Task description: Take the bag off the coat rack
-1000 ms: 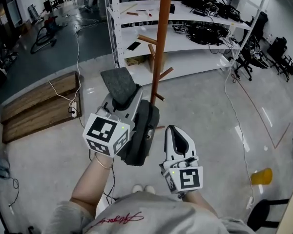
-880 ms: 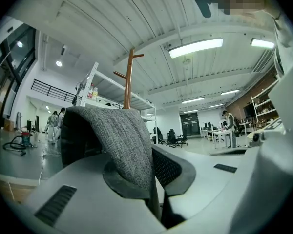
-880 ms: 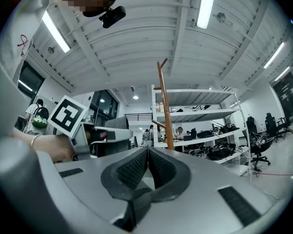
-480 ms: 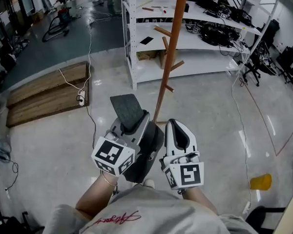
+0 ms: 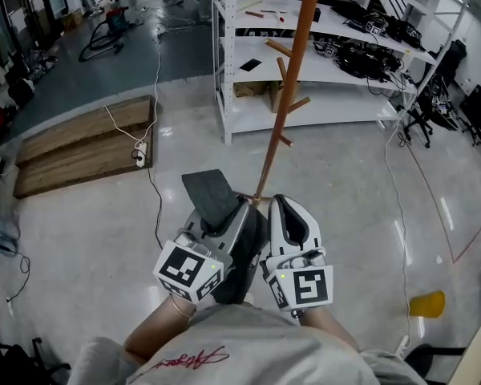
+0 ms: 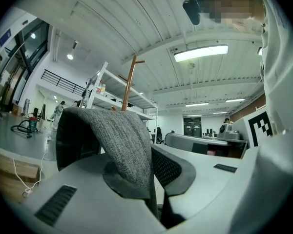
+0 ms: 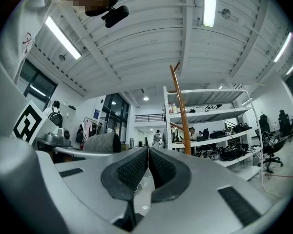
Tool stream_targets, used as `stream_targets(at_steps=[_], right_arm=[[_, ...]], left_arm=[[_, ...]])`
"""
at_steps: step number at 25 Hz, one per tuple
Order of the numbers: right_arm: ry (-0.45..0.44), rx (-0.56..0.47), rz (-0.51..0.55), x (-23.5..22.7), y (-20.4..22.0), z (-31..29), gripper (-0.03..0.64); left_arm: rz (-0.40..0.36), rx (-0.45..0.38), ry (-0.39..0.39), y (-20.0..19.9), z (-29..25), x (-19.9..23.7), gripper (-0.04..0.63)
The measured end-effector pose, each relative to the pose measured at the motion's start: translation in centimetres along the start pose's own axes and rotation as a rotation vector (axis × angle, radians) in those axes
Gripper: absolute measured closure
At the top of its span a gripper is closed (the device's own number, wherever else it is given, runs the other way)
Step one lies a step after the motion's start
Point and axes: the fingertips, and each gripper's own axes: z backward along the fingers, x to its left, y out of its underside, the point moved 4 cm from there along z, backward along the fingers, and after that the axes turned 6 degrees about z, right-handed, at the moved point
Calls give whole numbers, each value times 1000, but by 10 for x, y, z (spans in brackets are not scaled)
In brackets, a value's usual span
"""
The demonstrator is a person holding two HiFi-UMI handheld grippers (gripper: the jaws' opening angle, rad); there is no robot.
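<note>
Bag (image 5: pixel 244 251) hangs near the person, clear of the far coat rack (image 5: pixel 284 103), because left gripper (image 5: pixel 228 215) clamps its grey strap (image 6: pixel 122 145); right gripper (image 5: pixel 293 215) closed, empty.

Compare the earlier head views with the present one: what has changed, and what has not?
The left claw, clamped on the grey strap, has drawn back towards the person, away from the coat rack, carrying the dark bag with it. Unchanged: the left claw's grip on the strap, and the right claw alongside, shut and empty.
</note>
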Motion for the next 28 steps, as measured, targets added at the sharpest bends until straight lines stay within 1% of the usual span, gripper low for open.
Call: stream_targets(at_steps=[8, 20, 28], right_arm=[[-14, 9, 18, 3, -3, -2, 600], [-20, 15, 28, 4, 3, -8, 600], [-18, 19, 23, 4, 3, -11, 600]], left_arm=[[1, 21, -3, -1, -2, -1, 558], [5, 10, 8, 3, -7, 2, 558], [6, 6, 16, -1, -8, 1, 558]])
